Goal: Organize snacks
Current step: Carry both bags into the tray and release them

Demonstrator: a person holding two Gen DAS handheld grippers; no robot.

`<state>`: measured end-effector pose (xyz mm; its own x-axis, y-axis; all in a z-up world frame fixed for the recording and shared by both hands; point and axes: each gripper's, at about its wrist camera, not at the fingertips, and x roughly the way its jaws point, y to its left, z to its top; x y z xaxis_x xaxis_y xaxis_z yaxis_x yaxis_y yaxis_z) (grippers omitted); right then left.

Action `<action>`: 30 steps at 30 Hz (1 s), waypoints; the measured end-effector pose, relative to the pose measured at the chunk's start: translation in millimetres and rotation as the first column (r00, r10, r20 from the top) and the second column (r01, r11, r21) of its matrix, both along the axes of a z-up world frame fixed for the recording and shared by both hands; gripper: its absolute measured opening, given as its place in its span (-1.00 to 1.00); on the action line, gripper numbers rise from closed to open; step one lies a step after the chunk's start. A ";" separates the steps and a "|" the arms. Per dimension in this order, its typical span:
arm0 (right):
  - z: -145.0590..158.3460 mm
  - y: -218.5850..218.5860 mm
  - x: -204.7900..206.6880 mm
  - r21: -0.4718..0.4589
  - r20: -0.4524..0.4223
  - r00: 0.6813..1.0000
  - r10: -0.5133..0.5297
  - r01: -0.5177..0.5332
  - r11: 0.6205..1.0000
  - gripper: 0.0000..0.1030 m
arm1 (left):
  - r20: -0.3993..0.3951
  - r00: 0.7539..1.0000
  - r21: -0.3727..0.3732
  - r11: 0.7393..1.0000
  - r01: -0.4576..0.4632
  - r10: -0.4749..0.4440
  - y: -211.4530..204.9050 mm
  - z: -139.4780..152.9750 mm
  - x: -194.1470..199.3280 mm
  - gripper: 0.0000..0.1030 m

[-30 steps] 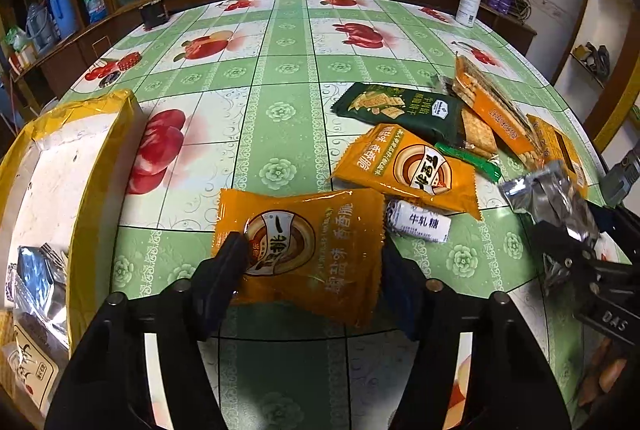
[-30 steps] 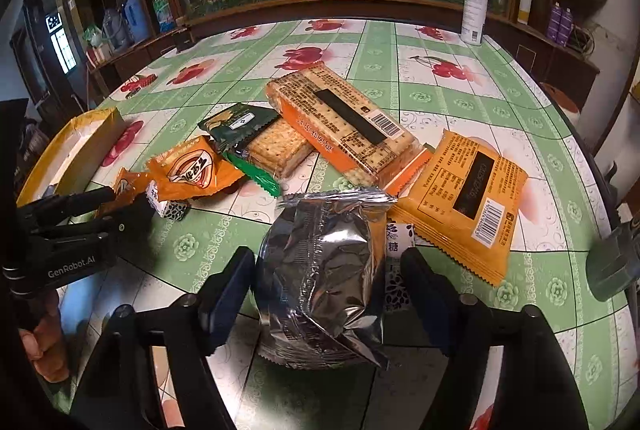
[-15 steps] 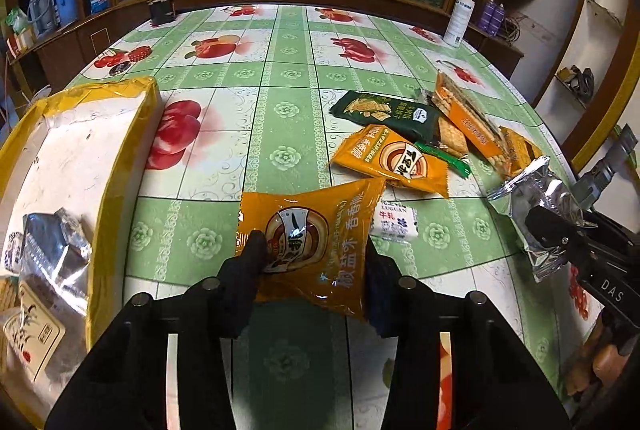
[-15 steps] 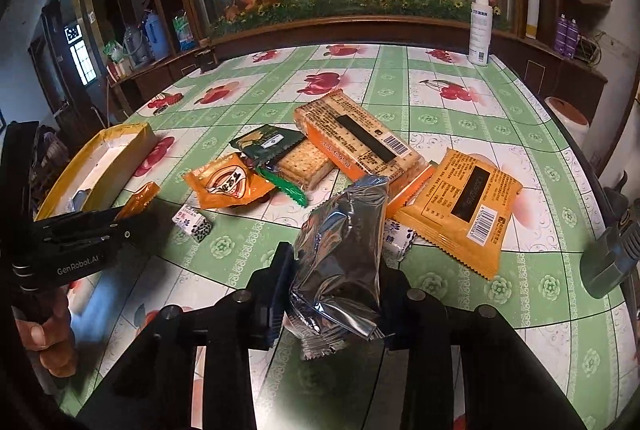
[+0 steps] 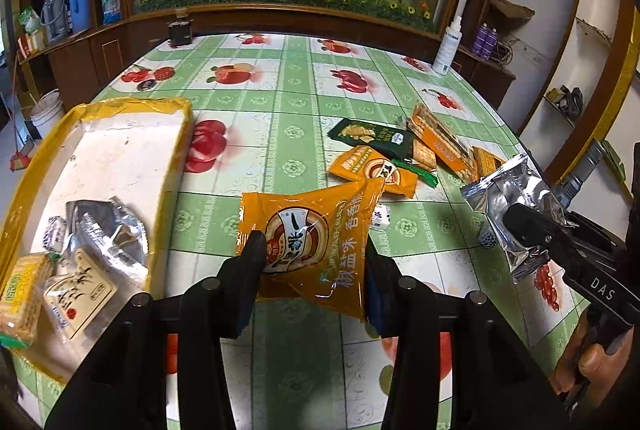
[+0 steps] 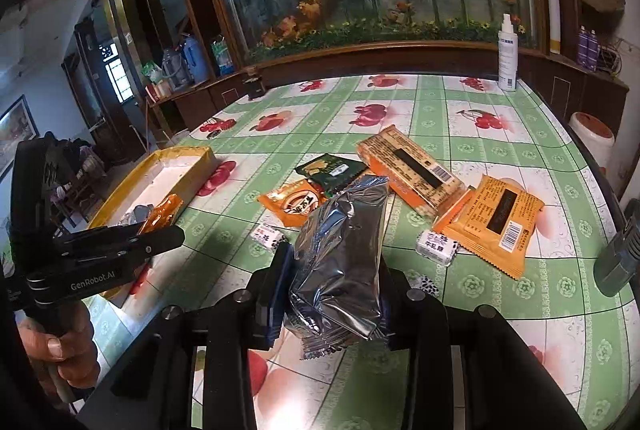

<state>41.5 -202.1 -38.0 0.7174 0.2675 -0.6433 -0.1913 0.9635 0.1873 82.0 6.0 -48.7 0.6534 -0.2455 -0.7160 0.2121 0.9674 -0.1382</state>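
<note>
My left gripper [image 5: 312, 262] is shut on an orange snack packet [image 5: 316, 242] and holds it above the table, right of the yellow-rimmed box [image 5: 176, 149]. In the right wrist view this packet [image 6: 162, 213] shows edge-on in the left gripper [image 6: 160, 230] near the box [image 6: 200, 155]. My right gripper [image 6: 332, 270] is shut on a silver foil packet [image 6: 340, 254], lifted off the cloth; the left wrist view shows that packet [image 5: 508, 205] at the right. The box holds a silver packet [image 5: 108, 230] and several small snacks.
Loose snacks lie mid-table: a green packet [image 6: 332, 169], an orange round-logo packet [image 6: 292, 205], a long cracker pack [image 6: 412, 173], an orange packet [image 6: 496, 218], small white candies [image 6: 436, 248]. A spray bottle [image 6: 507, 57] stands at the far edge. A grey object [image 6: 616, 262] sits at the right.
Both grippers closed on their packets and lifted them off the table. The left one has carried the orange packet up and toward the box; more of the box is in view.
</note>
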 end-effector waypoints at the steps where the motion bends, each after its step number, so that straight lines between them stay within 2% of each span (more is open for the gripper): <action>1: 1.9 3.6 -0.8 0.003 0.004 1.000 0.010 -0.010 1.000 -0.28 | 0.000 1.000 -0.002 1.000 -0.011 0.011 4.5 0.7 -1.4 -0.18; 13: 7.3 57.3 1.1 0.078 0.008 0.989 0.147 -0.147 0.986 -0.29 | 0.011 0.988 -0.014 0.988 -0.156 0.156 68.3 5.4 -13.4 -0.17; 19: 2.5 100.7 10.7 0.132 -0.014 0.968 0.252 -0.248 0.960 -0.29 | 0.017 0.975 -0.018 0.975 -0.223 0.223 99.6 6.0 -13.5 -0.17; 30: -2.3 196.6 38.6 0.153 -0.029 0.913 0.407 -0.398 0.905 -0.29 | -0.005 0.939 -0.034 0.939 -0.343 0.343 159.2 -3.5 -5.7 -0.17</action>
